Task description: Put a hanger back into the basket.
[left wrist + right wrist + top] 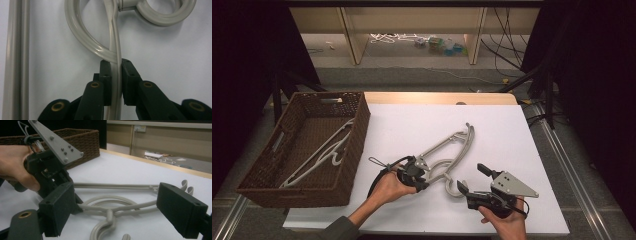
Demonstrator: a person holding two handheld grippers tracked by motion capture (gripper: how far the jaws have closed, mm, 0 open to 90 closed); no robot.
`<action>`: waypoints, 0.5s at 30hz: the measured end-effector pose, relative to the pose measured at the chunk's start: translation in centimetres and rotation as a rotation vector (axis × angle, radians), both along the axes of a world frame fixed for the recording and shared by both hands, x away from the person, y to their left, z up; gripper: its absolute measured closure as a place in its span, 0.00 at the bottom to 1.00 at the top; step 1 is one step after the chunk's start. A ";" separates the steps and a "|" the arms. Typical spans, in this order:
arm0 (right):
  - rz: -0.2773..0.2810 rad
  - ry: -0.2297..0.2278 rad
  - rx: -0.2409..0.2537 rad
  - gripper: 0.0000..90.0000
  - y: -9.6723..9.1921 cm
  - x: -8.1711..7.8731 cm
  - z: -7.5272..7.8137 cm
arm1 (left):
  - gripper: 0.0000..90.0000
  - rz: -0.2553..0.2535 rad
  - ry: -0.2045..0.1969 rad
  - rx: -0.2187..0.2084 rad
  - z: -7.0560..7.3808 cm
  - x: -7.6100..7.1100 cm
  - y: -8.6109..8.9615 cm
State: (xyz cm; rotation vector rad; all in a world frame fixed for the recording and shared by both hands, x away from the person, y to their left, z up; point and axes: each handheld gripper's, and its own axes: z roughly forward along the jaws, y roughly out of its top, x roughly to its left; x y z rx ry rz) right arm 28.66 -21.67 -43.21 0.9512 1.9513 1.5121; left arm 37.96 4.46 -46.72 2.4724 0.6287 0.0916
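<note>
Your left gripper (113,75) is clamped on a thin bar of the grey hanger (447,152), which lies flat on the white table (412,125) near its front edge. Your right gripper (472,180) holds nothing, its jaws wide apart just beside the hanger's hook (103,228). Off to the left, the wicker basket (262,165) holds another hanger (319,155).

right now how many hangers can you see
2. One grey hanger lies on the white table, with the left gripper shut on one of its thin bars. One white hanger lies inside the wicker basket; more could be hidden there.
</note>
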 end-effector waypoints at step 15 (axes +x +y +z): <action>-0.004 0.001 0.002 0.18 -0.2 0.0 0.1 | 0.90 -0.002 -0.052 0.002 1.3 -0.1 0.8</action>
